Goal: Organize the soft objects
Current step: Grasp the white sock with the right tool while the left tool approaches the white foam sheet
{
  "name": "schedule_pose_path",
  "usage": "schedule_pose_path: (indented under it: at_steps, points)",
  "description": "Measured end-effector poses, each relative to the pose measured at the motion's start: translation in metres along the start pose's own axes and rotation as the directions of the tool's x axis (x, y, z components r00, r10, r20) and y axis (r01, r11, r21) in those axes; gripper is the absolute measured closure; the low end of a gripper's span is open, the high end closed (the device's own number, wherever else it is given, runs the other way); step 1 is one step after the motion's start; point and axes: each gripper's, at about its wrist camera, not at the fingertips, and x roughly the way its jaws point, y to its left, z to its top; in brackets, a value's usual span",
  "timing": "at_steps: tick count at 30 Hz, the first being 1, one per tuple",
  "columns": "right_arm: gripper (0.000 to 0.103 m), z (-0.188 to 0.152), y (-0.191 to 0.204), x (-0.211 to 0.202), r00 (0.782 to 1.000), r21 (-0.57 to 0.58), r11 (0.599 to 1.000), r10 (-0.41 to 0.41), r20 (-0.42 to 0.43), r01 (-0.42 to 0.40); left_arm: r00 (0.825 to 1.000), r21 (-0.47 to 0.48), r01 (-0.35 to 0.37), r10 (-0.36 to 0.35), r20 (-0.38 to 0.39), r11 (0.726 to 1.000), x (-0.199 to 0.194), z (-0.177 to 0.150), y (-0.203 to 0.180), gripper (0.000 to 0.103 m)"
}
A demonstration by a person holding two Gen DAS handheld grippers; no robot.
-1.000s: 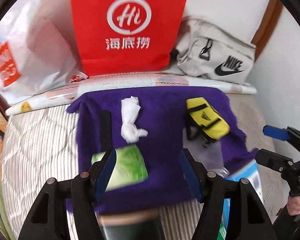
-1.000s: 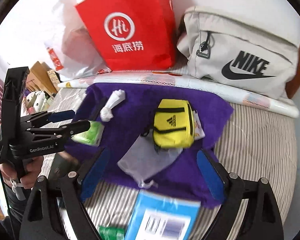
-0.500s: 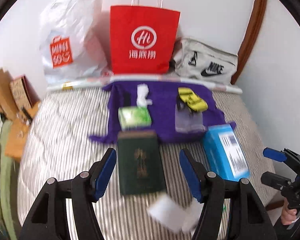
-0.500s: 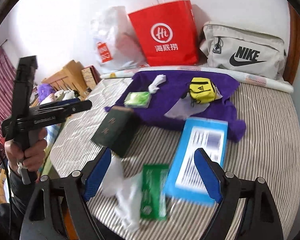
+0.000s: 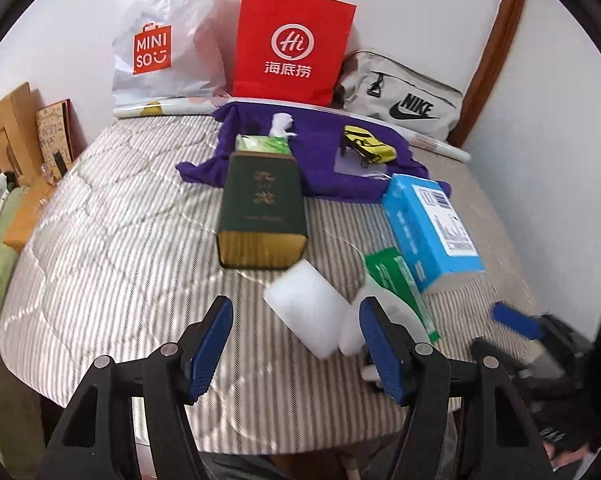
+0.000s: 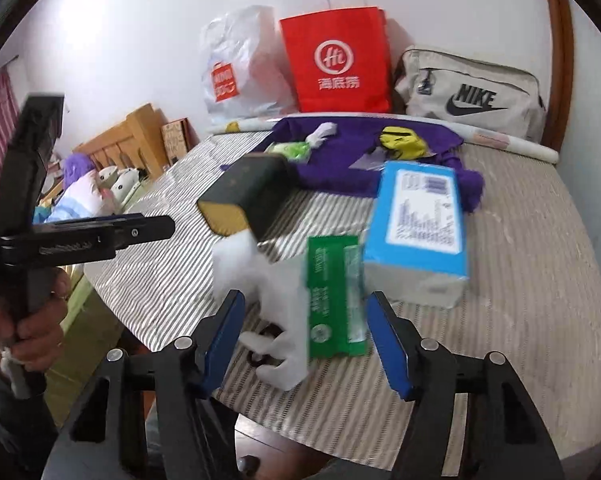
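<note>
Both grippers hang over the near edge of the striped mattress (image 5: 112, 248), neither touching anything. The left gripper (image 5: 296, 344) stands with jaws apart and empty; the white foam block (image 5: 306, 308) lies just beyond its pads. The right gripper (image 6: 305, 340) has jaws closing, with nothing pressed between them; the green packet (image 6: 334, 296) and crumpled white material (image 6: 268, 276) lie just ahead.

In my judgement the step in hand is choosing a first soft item. Doing it well calls for settling one gripper squarely over the foam block or the packet, pads either side, and closing lightly so it does not crush. The rigid dark green box (image 5: 260, 210) and the blue carton (image 5: 430, 228) beyond look like ones to leave alone.

Farther off, on the purple cloth (image 5: 320, 160), lie the green tissue pack (image 5: 262, 145), a white wad (image 5: 282, 124) and the yellow pouch (image 5: 368, 146). Against the wall stand the red paper bag (image 5: 292, 44), a Miniso bag (image 5: 164, 40) and a grey Nike bag (image 5: 404, 100).

Compared with a second ago, both views have drawn well back from the cloth: the near clutter is newly in sight, and the right jaws are narrower.
</note>
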Motion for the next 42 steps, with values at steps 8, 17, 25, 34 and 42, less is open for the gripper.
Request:
schedule_pose_path:
  at_steps: [8, 17, 25, 34, 42]
  points:
    - [0.057, -0.014, 0.023, 0.049, 1.0, -0.056, 0.998, -0.007, -0.028, 0.006, 0.999, -0.092, 0.036, -0.037, -0.004, 0.995, -0.004, -0.004, 0.017, 0.039]
    - [0.096, -0.007, 0.01, 0.077, 0.999, -0.024, 0.999, 0.028, -0.033, -0.029, 1.0, -0.133, 0.005, -0.009, -0.03, 0.991, 0.029, -0.003, 0.025, 0.039]
    - [0.096, 0.019, 0.0, 0.027, 0.974, 0.069, 0.976, 0.196, 0.117, -0.204, 0.997, -0.182, 0.056, -0.065, -0.044, 0.982, 0.049, -0.001, 0.037, 0.039]
    - [0.096, 0.016, -0.011, -0.005, 0.973, 0.071, 0.984, 0.146, 0.176, -0.161, 0.978, -0.192, 0.094, -0.126, -0.163, 0.977, 0.089, -0.012, 0.022, 0.039]
    - [0.095, -0.028, -0.041, -0.006, 0.996, 0.012, 0.999, -0.048, 0.081, 0.047, 0.967, -0.137, 0.07, -0.101, -0.236, 0.988, 0.114, -0.009, -0.012, 0.025]
